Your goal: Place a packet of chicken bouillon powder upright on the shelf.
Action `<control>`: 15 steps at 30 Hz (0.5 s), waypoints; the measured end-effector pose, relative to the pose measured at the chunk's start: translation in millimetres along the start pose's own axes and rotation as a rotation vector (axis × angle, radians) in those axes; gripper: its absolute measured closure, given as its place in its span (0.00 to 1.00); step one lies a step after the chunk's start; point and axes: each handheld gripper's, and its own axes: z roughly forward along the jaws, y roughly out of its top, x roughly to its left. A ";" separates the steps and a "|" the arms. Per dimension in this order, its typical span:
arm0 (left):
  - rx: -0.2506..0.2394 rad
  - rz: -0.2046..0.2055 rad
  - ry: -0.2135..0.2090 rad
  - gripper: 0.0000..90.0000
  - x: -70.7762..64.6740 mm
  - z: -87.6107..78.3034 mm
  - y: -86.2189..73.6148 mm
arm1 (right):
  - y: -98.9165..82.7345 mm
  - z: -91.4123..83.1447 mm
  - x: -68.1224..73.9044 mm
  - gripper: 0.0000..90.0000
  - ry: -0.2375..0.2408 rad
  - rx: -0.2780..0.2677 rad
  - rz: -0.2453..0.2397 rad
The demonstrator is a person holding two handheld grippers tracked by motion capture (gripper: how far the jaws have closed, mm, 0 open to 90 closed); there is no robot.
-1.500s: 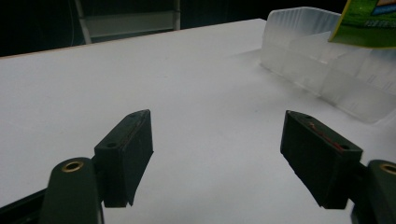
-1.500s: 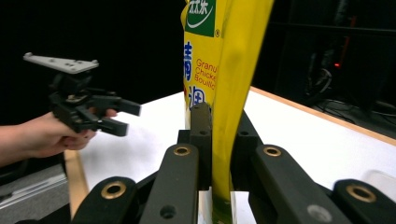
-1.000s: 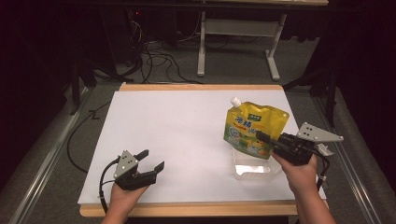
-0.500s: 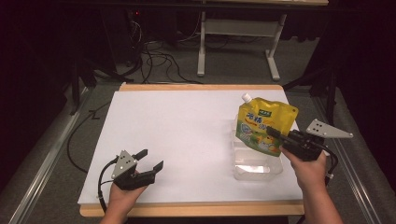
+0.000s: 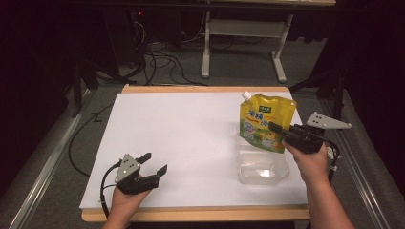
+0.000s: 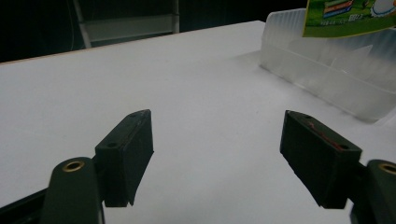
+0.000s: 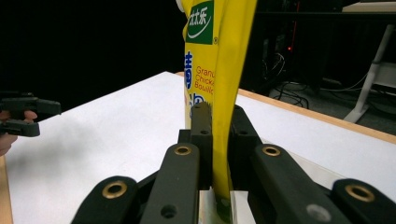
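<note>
A yellow spouted pouch (image 5: 265, 119) hangs nearly upright at the right of the white table, with my right gripper (image 5: 274, 128) shut on its right edge. In the right gripper view the jaws pinch the pouch (image 7: 210, 56) flat between them. Its lower edge overlaps the far rim of a clear plastic container (image 5: 262, 169); I cannot tell whether it reaches inside. My left gripper (image 5: 154, 162) rests at the front left, open with nothing between its jaws (image 6: 217, 149). The left gripper view has the container (image 6: 327, 74) and the pouch's bottom (image 6: 345, 16) at its upper right.
The white sheet (image 5: 191, 133) covers a wooden-edged table. Behind the far edge are cables and a desk frame (image 5: 248, 28) on the floor. The left gripper (image 7: 28, 114) sits far left in the right gripper view.
My right gripper has carried the pouch a little to the right and stood it more upright over the container. The left gripper has kept still.
</note>
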 end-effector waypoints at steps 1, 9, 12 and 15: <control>0.001 0.000 0.002 0.29 -0.1 0.3 -0.1 | -1.1 0.7 -0.8 0.95 0.003 -0.002 -0.004; -0.003 -0.010 0.011 0.29 0.9 -0.2 -0.2 | -9.0 3.1 -7.0 0.95 0.002 0.000 0.017; -0.001 -0.012 0.011 0.29 1.4 0.2 -0.6 | -9.3 4.4 -6.7 0.95 -0.004 0.003 0.018; 0.000 -0.013 0.010 0.29 1.5 0.3 -0.8 | -10.2 8.4 -7.3 0.95 -0.010 0.006 0.017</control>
